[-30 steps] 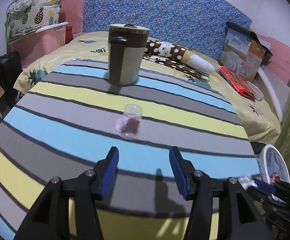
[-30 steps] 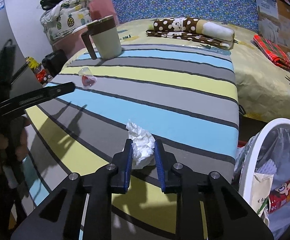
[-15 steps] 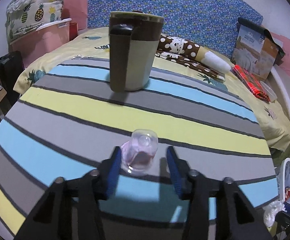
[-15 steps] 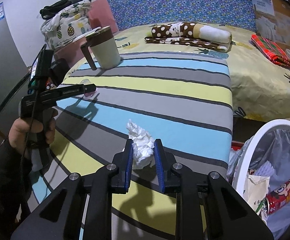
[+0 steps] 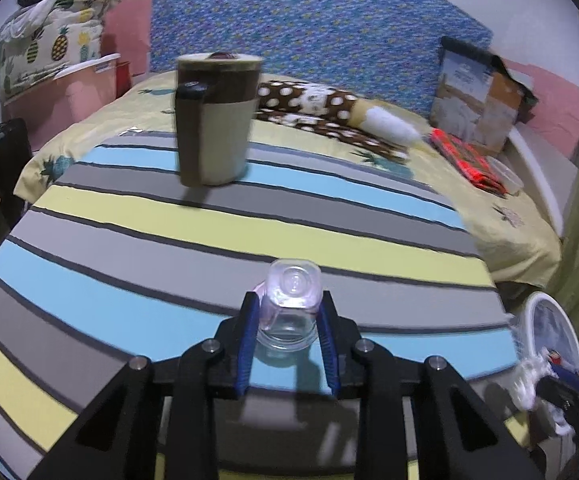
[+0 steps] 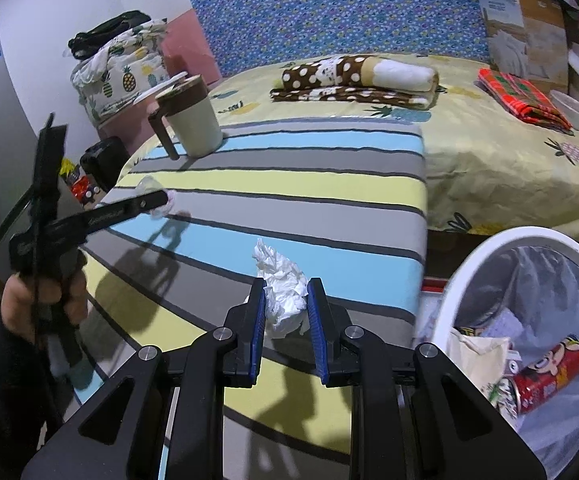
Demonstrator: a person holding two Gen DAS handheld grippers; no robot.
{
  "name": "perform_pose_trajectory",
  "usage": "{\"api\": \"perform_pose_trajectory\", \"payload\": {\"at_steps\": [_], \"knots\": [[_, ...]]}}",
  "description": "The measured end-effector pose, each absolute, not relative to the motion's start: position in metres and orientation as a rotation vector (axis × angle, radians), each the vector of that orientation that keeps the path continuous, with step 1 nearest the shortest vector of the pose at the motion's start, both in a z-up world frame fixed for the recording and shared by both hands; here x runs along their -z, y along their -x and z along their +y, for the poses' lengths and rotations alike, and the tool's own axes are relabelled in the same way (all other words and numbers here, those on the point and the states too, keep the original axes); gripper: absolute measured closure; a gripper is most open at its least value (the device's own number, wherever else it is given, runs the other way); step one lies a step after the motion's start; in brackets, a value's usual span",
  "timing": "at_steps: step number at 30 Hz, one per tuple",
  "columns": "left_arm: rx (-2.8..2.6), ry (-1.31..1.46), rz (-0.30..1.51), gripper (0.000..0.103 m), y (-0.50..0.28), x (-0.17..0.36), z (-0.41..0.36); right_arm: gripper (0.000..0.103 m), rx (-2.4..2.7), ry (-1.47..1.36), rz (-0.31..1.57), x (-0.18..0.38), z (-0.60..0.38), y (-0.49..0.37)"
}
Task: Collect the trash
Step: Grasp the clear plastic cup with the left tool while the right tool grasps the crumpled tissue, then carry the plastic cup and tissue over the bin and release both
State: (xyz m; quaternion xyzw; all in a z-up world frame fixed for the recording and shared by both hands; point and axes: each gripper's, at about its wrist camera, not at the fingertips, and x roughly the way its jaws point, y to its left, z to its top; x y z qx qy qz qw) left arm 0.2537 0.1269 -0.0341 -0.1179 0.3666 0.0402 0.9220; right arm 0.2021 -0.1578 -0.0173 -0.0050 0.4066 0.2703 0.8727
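Note:
My left gripper (image 5: 288, 308) is shut on a small clear plastic cup (image 5: 291, 300) that lies on its side on the striped tablecloth (image 5: 129, 264), its base facing away. In the right wrist view the left gripper (image 6: 157, 200) holds the cup (image 6: 149, 184) at the table's left. My right gripper (image 6: 286, 300) is shut on a crumpled white tissue (image 6: 281, 292) near the table's front right. A white bin (image 6: 489, 248) with a grey liner stands right of the table, holding a red can (image 6: 545, 376) and paper.
A tall beige and brown lidded mug (image 5: 215, 120) stands at the table's far side. Behind the table is a bed with a folded dotted blanket (image 6: 353, 76), a red plaid cloth (image 6: 521, 98) and a cardboard box (image 6: 525, 32).
My left gripper moved forward to the clear cup and closed on it. My right gripper kept hold of the tissue and shifted a little.

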Motion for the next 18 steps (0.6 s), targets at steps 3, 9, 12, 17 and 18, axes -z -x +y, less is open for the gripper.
{"api": "perform_pose_trajectory", "payload": {"at_steps": [3, 9, 12, 17, 18], "knots": [[-0.033, 0.233, 0.752, 0.073, -0.241, 0.029, 0.105, 0.08, -0.547, 0.001, 0.838, 0.014, -0.166, -0.198], [0.072, 0.196, 0.746, 0.073, -0.219, 0.018, 0.056, 0.08, -0.499, -0.021, 0.816, 0.007, -0.186, -0.189], [0.125, 0.184, 0.743, 0.073, -0.211, 0.013, 0.034, 0.08, -0.469, -0.031, 0.804, 0.004, -0.197, -0.185], [0.209, 0.16, 0.737, 0.073, -0.204, 0.005, -0.001, 0.08, -0.423, -0.051, 0.79, 0.001, -0.215, -0.179], [0.221, 0.158, 0.736, 0.073, -0.201, 0.005, -0.007, 0.08, -0.414, -0.054, 0.788, 0.001, -0.218, -0.179]]}}
